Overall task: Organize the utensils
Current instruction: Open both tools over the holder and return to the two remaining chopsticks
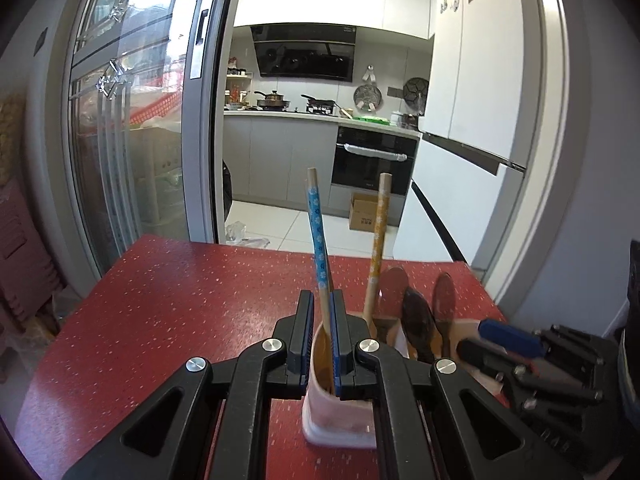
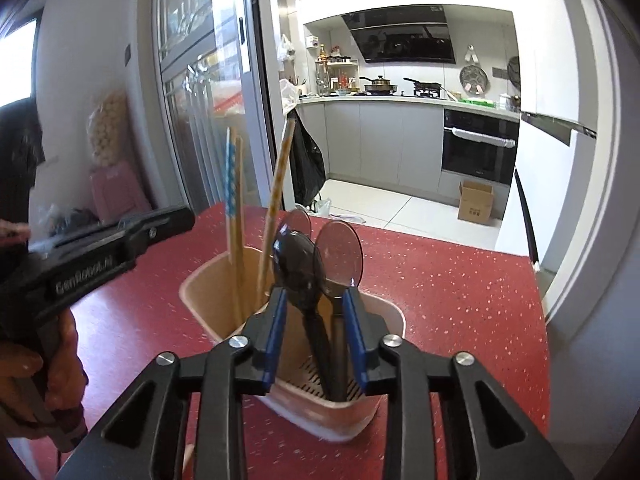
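Note:
A pinkish utensil holder (image 1: 340,420) (image 2: 208,280) stands on the red table (image 1: 180,300). My left gripper (image 1: 322,320) sits over its left compartment with its pads close around the blue-patterned chopsticks (image 1: 318,240), which stand in the holder. Yellow-patterned chopsticks (image 1: 378,236) (image 2: 278,184) stand beside them. The blue chopsticks also show in the right wrist view (image 2: 234,200). My right gripper (image 2: 314,308) is open over the right compartment, its pads on either side of a black spoon (image 2: 298,264) without touching it. Two translucent brown spoons (image 2: 340,252) stand behind it.
The holder stands near the table's right side. Beyond the table's far edge (image 1: 280,246) are a sliding glass door (image 1: 132,120) and a kitchen with an oven (image 1: 374,160), a fridge (image 1: 472,100) and a cardboard box (image 1: 366,214) on the floor.

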`<state>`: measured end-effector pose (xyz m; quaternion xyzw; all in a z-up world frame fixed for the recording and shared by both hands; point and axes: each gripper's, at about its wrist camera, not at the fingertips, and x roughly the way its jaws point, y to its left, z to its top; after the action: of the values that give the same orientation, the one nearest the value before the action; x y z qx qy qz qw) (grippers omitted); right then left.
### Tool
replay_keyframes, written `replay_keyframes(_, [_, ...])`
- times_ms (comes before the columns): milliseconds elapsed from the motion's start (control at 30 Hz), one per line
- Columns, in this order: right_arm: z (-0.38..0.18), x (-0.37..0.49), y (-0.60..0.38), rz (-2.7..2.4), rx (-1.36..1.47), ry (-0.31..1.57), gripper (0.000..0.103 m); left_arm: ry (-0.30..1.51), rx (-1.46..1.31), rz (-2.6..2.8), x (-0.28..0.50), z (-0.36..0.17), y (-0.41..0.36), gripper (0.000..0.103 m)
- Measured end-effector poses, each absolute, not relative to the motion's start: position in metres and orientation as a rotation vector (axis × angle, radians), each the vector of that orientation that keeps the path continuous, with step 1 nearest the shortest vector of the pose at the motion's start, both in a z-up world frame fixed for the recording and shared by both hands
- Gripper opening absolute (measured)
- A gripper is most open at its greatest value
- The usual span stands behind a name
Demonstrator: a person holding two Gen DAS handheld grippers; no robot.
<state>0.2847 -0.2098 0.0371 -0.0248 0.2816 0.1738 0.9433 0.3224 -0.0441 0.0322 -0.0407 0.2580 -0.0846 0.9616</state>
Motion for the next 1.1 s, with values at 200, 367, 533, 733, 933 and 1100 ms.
replay_keyframes(200, [0.038,0.252,-0.219,0.364,0.034,0.662,0.049,0.610,-0.071,-0.183,0.287,0.027,-0.031,0.036])
replay_keyframes(367, [0.022,0.222,-0.223,0.352,0.102,0.787,0.053,0.697,-0.067,-0.181,0.251,0.010,-0.019,0.036])
replay_keyframes(533, [0.002,0.196,-0.220,0.342,0.144,0.883,0.056,0.776,-0.075,-0.178,0.217,-0.007,-0.008,0.036])
replay_keyframes(733, [-0.018,0.165,-0.211,0.335,0.133,0.958,0.066,0.844,-0.094,-0.171,0.184,-0.031,0.002,0.036])
replay_keyframes(933, [-0.031,0.141,-0.210,0.285,0.133,1.020,0.072,0.885,-0.116,-0.140,0.153,-0.053,0.015,0.037])
replay_keyframes(1100, [-0.037,0.127,-0.212,0.258,0.159,1.047,0.072,0.906,-0.143,-0.121,0.134,-0.062,0.029,0.037])
